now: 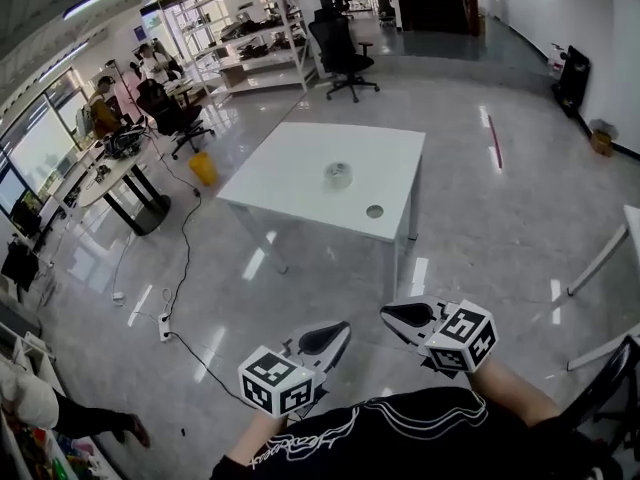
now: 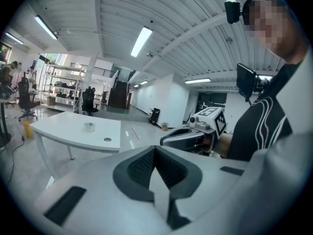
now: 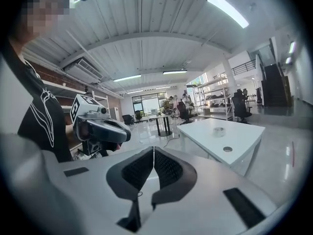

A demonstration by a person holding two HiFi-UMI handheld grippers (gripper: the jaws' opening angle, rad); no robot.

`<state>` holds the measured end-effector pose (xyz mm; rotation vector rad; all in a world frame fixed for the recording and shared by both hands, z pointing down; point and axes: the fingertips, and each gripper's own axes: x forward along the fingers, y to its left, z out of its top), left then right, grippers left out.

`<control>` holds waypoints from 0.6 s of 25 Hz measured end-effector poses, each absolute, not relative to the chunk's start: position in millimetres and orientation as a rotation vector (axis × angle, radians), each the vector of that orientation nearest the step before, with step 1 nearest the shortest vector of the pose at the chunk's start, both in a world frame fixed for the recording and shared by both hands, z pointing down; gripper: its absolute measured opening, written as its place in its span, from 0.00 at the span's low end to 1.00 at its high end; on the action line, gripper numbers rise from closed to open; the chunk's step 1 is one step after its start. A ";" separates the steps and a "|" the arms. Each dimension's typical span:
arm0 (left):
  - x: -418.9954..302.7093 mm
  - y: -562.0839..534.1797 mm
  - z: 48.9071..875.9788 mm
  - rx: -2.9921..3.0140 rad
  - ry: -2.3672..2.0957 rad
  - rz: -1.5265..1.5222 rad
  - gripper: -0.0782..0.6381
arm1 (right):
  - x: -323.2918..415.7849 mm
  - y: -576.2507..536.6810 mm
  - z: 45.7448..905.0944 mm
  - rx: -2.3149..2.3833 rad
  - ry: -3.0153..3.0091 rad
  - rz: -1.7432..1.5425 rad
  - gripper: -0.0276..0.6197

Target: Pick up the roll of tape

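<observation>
A clear roll of tape lies near the middle of a white table some way ahead across the floor. It also shows as a small ring of tape in the left gripper view and as the same tape in the right gripper view. My left gripper and right gripper are held close to the person's body, far short of the table. Both have their jaws together with nothing between them. Each gripper view shows the other one: the right gripper and the left gripper.
The table has a round cable hole near its front edge. A yellow bucket, a cable and a power strip lie on the floor at left. Office chairs and shelves stand behind. Another table's legs are at right.
</observation>
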<state>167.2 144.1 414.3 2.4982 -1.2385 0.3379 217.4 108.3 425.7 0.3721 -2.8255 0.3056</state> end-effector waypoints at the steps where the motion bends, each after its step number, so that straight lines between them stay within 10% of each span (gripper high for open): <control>1: 162.2 144.0 414.6 2.496 -1.248 0.349 0.11 | 211.1 107.5 426.1 0.349 -2.825 0.313 0.06; 15: 19.6 54.6 455.9 2.370 -1.246 0.282 0.11 | 62.3 30.3 467.7 0.196 -2.729 0.297 0.06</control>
